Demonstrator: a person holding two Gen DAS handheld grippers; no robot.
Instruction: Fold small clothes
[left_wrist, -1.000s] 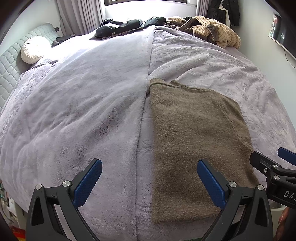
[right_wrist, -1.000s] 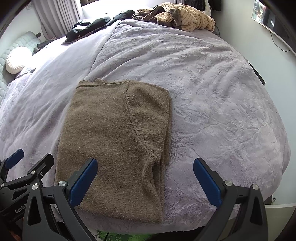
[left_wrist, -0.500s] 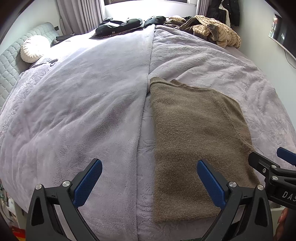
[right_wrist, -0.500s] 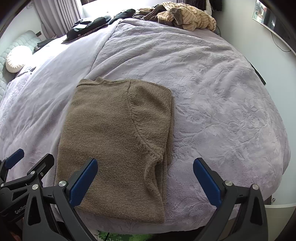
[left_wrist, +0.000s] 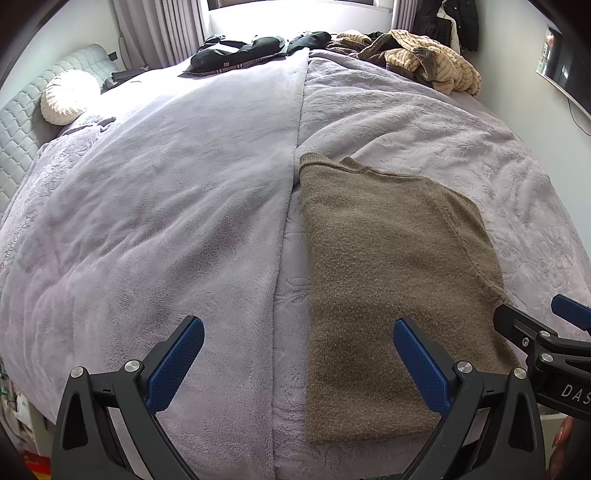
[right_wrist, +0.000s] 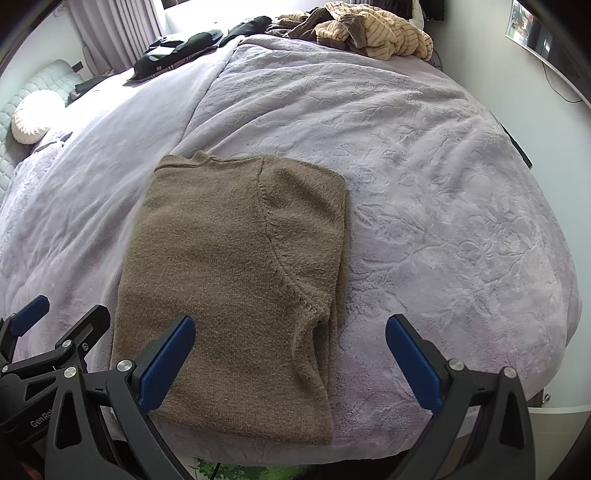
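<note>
Both tools released: left tool (left_wrist: 297, 360), right tool (right_wrist: 290, 360), above folded sweater (right_wrist: 236, 273) lying flat on bed (right_wrist: 424, 184).

Ahead of my tongs lies a brown sweater (right_wrist: 236, 266) of fuzzy, matt knit with a raised seam line. Under it I see a lilac blanket (right_wrist: 424, 192) of plush fleece, embossed with leaves to the right of my right gripper (right_wrist: 290, 360) and smoother, brushed left of my left gripper (left_wrist: 297, 363). Both grippers look like matt black plastic with silvery metal screws; their blue pads (left_wrist: 421, 360) are finely textured, rubbery.
</note>
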